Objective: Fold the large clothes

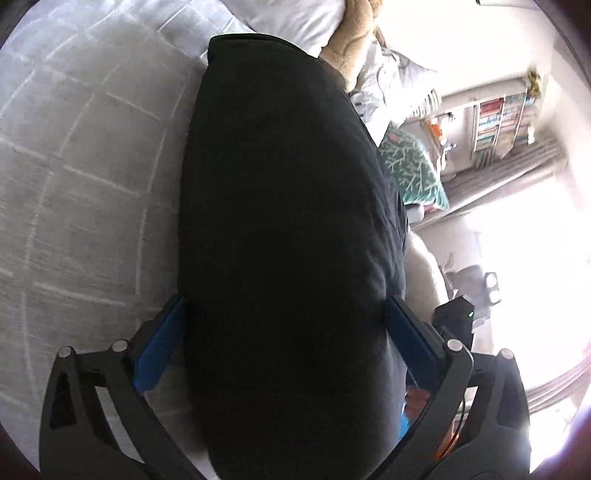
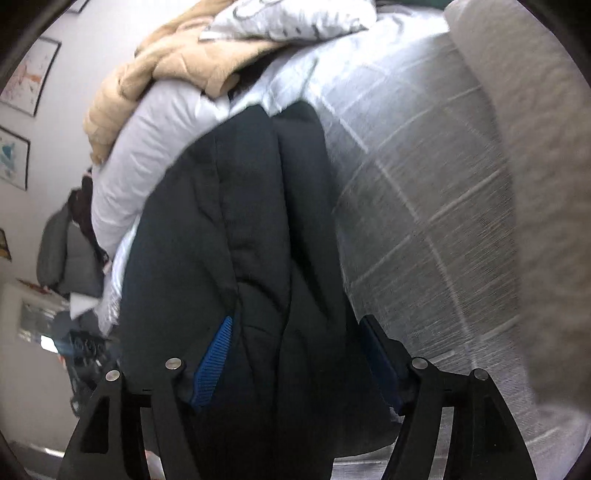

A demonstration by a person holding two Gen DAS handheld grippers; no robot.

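A dark garment, already doubled into a long thick bundle over the grey checked bedspread, is clamped between the jaws of both left gripper and right gripper; further folds and laying down seemingly remain.

Bed: grey grid-patterned cover, white pillows.
Wall: pale, framed pictures.
Shelving: bookcase by bright window light.
Cushion: teal patterned.
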